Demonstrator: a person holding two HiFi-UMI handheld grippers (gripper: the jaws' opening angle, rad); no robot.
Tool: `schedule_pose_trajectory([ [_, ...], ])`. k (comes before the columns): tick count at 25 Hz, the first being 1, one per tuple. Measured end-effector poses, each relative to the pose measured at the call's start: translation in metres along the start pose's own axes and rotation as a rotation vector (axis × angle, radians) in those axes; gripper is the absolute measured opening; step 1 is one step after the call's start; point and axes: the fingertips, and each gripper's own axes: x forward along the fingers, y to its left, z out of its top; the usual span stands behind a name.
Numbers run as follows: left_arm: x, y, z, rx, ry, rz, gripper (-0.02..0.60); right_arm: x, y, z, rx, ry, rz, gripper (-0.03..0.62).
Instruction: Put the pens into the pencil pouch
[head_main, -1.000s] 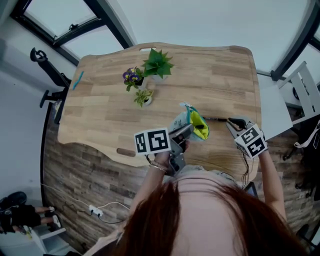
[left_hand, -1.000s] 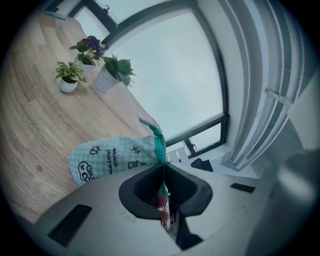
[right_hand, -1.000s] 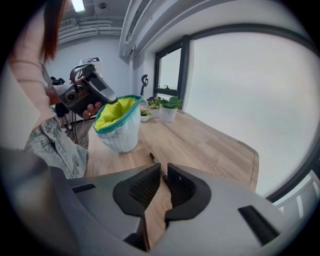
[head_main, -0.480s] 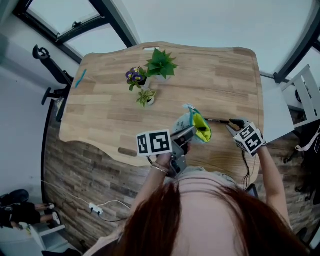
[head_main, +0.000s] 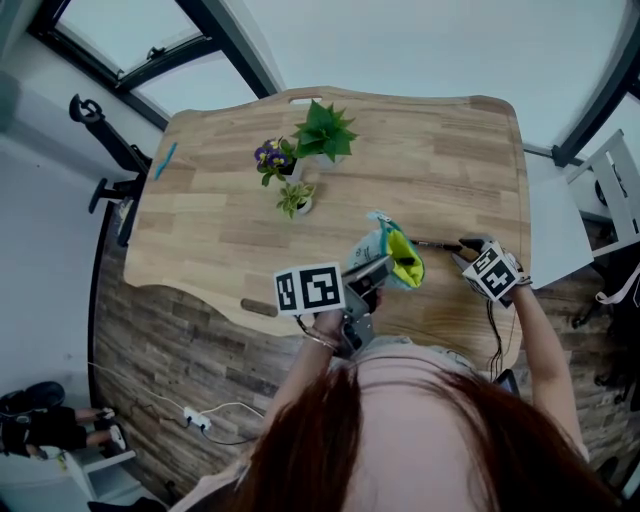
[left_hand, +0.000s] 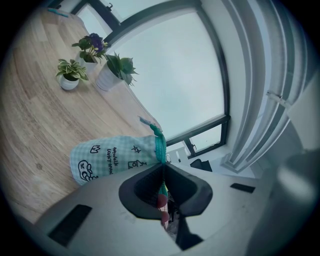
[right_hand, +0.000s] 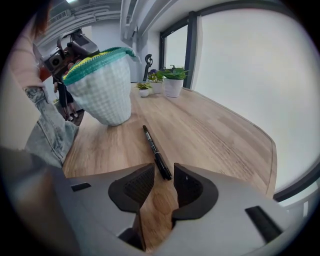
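Since a second ago the right gripper (right_hand: 164, 174) has sunk toward the pale wooden surface (head_main: 440, 140). Its fingers (right_hand: 136, 186) are opening and stand wide apart, with the near end of the slim black pen (right_hand: 151, 145) just between their tips, not pinched. The pen lies flat where it lay, near the mint-green checked fabric pencil pouch (left_hand: 112, 156). The left gripper (left_hand: 162, 175) has kept still, its fingers together and clamped on the pouch's teal zip edge. The pouch's mouth gapes and shows yellow lining. Its contents cannot be made out.
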Motion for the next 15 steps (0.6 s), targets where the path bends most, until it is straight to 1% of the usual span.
schedule_pose_trajectory([
  [4,-0.0007,-0.0005,0.0005,0.005,0.001,0.007,0.012,0.0100,-0.0022,-0.0061,0.002,0.018,0.001,0.110],
  [9,-0.0015,0.0006,0.0010,0.016,-0.003,0.023,0.012,0.0104,0.0024,-0.0072,0.004,-0.003,-0.010,0.064],
  [13,-0.0029,0.0003,0.0015,0.016,-0.012,0.023,0.013,0.0102,0.0047,-0.0067,0.009,-0.028,-0.011,0.055],
  [15,-0.0032,0.0007,0.0009,0.017,-0.013,0.024,0.012,0.0076,0.0055,-0.0089,0.026,-0.021,-0.013,0.052],
])
